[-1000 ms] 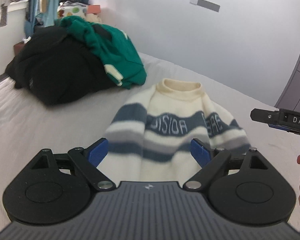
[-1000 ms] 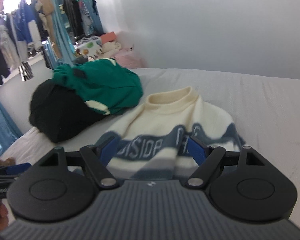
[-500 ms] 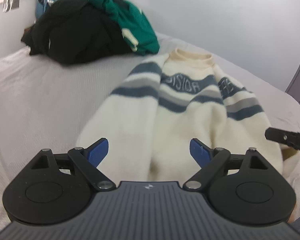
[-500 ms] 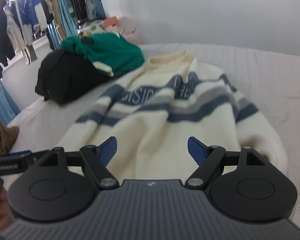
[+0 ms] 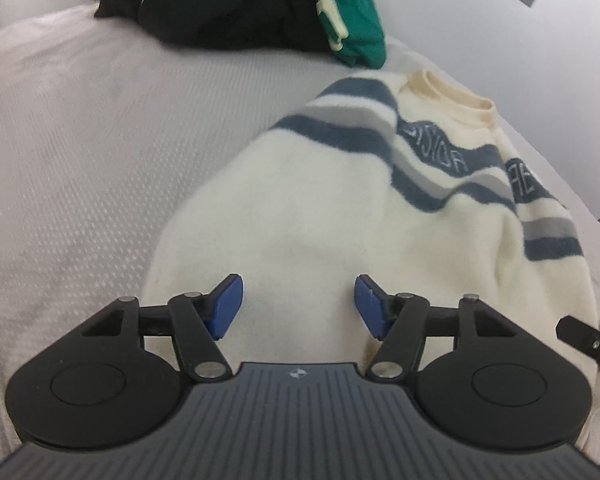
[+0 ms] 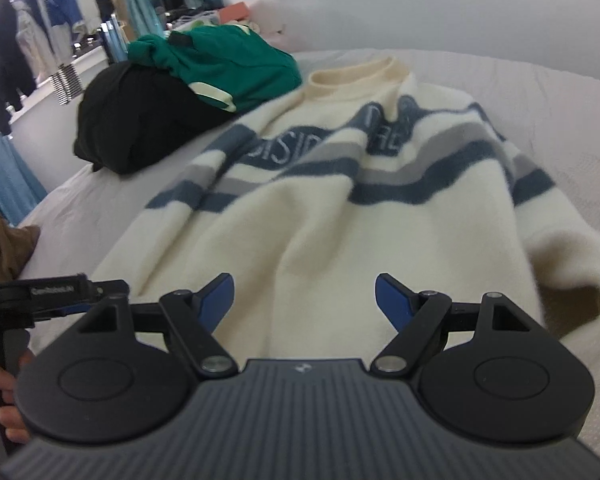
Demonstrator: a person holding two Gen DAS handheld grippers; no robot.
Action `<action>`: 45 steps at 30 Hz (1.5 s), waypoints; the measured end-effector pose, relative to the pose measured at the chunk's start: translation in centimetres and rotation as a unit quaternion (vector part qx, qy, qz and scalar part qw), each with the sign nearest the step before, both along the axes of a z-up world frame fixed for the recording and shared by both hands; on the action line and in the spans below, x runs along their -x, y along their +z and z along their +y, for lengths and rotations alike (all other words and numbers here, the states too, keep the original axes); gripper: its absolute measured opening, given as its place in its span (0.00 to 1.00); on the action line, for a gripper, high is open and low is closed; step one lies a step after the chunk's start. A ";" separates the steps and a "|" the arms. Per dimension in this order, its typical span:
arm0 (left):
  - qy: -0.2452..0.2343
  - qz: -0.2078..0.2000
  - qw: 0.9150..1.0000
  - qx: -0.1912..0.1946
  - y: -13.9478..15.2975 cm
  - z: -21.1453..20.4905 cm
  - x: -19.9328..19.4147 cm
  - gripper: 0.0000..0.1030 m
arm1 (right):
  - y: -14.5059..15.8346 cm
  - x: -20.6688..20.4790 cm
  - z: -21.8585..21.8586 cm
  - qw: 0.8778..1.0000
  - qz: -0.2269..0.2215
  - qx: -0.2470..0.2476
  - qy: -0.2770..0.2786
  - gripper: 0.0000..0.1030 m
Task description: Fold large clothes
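Observation:
A cream sweater with blue and grey stripes lies face up on the white bed, collar at the far end. My left gripper hangs low over its lower left part. The jaws are closing, still apart, with sweater fabric below the gap and nothing pinched. In the right wrist view the same sweater fills the middle, and its right sleeve cuff lies curled near me. My right gripper stands open just above the lower part of the body.
A black garment and a green one are piled at the bed's far left, next to the sweater's shoulder. A brown garment lies at the left edge. Clothes hang on a rack beyond the bed.
Both grippers have dropped towards the bed and come close over the sweater's lower half. The left gripper's blue pads have drawn nearer to each other.

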State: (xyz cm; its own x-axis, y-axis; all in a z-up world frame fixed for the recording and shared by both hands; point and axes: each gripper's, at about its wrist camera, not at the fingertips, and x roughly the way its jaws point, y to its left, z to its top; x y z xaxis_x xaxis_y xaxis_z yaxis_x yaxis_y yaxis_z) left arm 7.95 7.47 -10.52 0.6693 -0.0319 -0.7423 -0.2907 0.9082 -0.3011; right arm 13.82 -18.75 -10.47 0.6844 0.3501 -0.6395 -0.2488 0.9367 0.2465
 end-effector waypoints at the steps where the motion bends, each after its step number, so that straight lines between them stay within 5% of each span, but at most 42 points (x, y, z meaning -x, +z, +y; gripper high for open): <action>1: -0.003 0.001 1.000 0.001 -0.1 0.0 -0.1 0.66 | -0.3 -0.3 -0.1 1.000 0.005 -0.001 -0.002 0.77; 8: -0.061 0.006 0.997 -0.040 0.0 -2.7 -0.4 0.66 | -1.4 -1.2 -0.5 0.999 0.029 -0.009 -0.013 0.77; 12: -0.055 0.026 0.995 -0.073 -0.6 -3.3 -0.6 0.65 | -1.6 -1.0 -0.4 0.999 0.031 -0.004 -0.010 0.77; 14: -0.045 0.024 0.995 -0.083 -0.6 -3.3 -0.4 0.51 | -1.6 -0.9 -0.3 0.999 0.029 0.001 -0.013 0.77; 16: -0.035 0.010 0.997 -0.075 -0.2 -2.9 0.1 0.26 | -1.6 -0.9 -0.4 0.999 0.029 0.006 -0.018 0.77; 19: 0.011 -0.019 0.998 -0.052 0.9 -1.1 1.2 0.08 | -1.6 -0.8 -0.7 0.999 0.030 0.007 -0.026 0.77; 22: 0.050 -0.044 0.997 -0.033 2.3 1.0 1.8 0.07 | -1.6 -0.5 -0.9 0.999 0.028 0.011 -0.032 0.77; 32: 0.133 -0.101 0.981 -0.097 9.6 11.0 -4.4 0.07 | -1.9 -1.0 -0.5 0.998 0.018 0.037 -0.038 0.77; 36: 0.154 -0.071 0.977 -0.132 10.5 17.0 -10.2 0.07 | -2.1 -1.9 -0.3 0.998 0.011 0.047 -0.045 0.77; 41: 0.168 0.003 0.979 -0.116 8.4 24.9 -16.2 0.08 | -2.1 -3.7 0.2 0.997 -0.013 0.049 -0.053 0.77; 45: 0.173 0.017 0.980 -0.093 5.8 28.4 -19.7 0.08 | -2.2 -5.4 0.8 0.996 -0.038 0.056 -0.052 0.77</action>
State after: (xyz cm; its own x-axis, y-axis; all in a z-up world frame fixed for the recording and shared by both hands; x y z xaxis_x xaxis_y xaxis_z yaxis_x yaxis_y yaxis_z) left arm 27.69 35.88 -4.76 0.5902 0.3314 -0.7361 -0.5987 0.7914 -0.1238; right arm 19.22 -17.96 -12.63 0.7617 0.2030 -0.6153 -0.1621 0.9791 0.1225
